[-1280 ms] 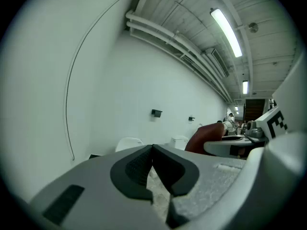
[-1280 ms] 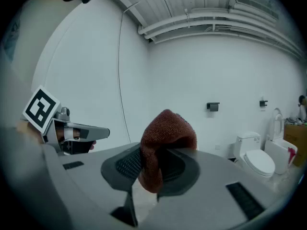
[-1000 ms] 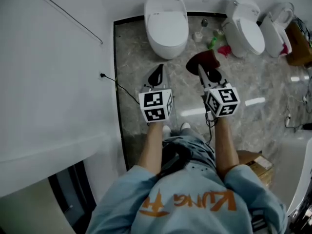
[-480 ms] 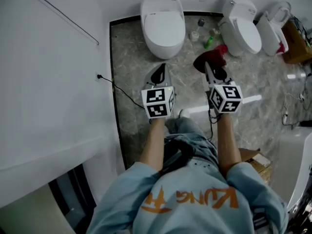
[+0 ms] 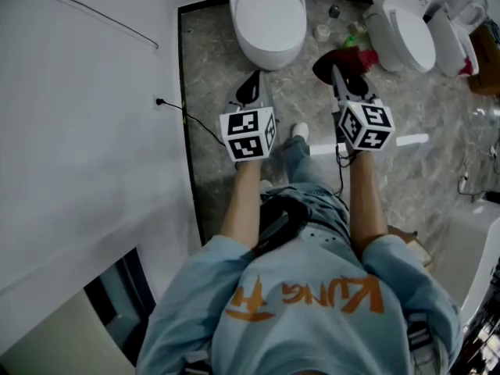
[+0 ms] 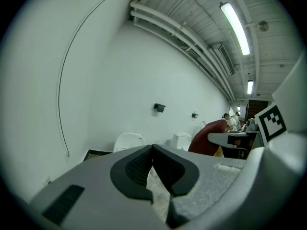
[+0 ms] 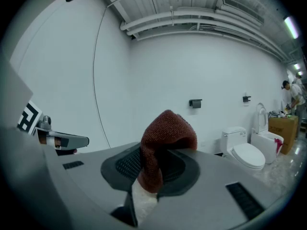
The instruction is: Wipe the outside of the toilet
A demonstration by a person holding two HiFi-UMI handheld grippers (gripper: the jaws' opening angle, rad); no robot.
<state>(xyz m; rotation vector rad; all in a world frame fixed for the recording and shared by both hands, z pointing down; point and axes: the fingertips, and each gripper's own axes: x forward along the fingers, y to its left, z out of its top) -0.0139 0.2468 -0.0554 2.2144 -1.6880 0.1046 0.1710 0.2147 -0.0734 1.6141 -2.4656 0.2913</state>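
The person stands with both forearms stretched straight forward and side by side, a gripper in each hand, both pointing at the row of toilets along the far wall. The left gripper (image 5: 251,87) has its jaws pressed together with nothing between them; in its own view the dark pads (image 6: 139,169) meet at the tip. The right gripper (image 5: 334,70) pinches a rust-red cloth (image 5: 330,59), which in the right gripper view bunches up above the jaws and droops down between the pads (image 7: 125,166).

The white toilet (image 5: 267,16), lid down, stands on the grey marble floor (image 5: 219,61) just ahead of the left gripper and apart from it; the cloth hangs near its right side without touching it. Neither gripper touches the toilet.

To the right stands a second toilet (image 5: 408,31) with a tank, and beyond it a third toilet (image 5: 457,23) with its lid raised. Between the first two, small bottles (image 5: 322,31) sit on the floor, and something pink (image 5: 368,56) lies beside the cloth. A black cable (image 5: 162,101) runs from the white side wall (image 5: 94,147) across the floor toward the left gripper. A white shoe (image 5: 299,130) shows between the two grippers, and a cardboard box (image 5: 408,247) lies by the person's right elbow
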